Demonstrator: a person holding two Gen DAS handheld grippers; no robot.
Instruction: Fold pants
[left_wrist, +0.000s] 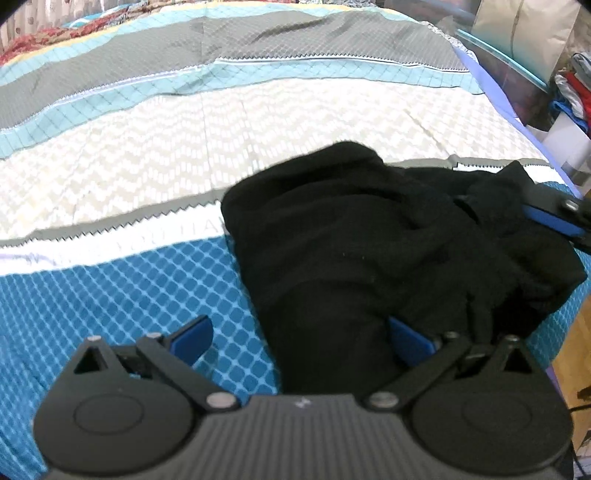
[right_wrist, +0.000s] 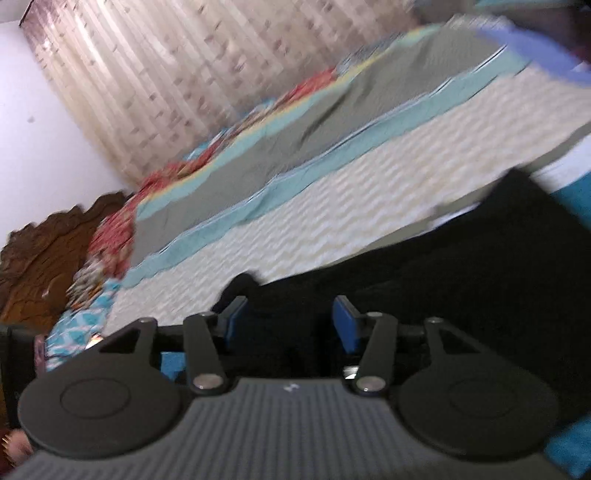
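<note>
Right wrist view blurred; both grippers' jaws apart over black pants, nothing clamped.

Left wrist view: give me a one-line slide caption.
Open left gripper over bunched black pants on a striped quilted bedspread, right gripper at their far edge.

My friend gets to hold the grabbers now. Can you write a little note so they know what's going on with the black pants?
Left gripper: jaws wide apart, black pants lying between them, pads not pressing.
Right gripper: jaws apart over the pants, nothing pinched; its picture is blurry.
Pants: bunched in a lumpy heap on the patterned bedspread, near the bed's edge.
Done: pants look roughly gathered, not neat.
Left: smooth them flat, fold them tidily.
</note>
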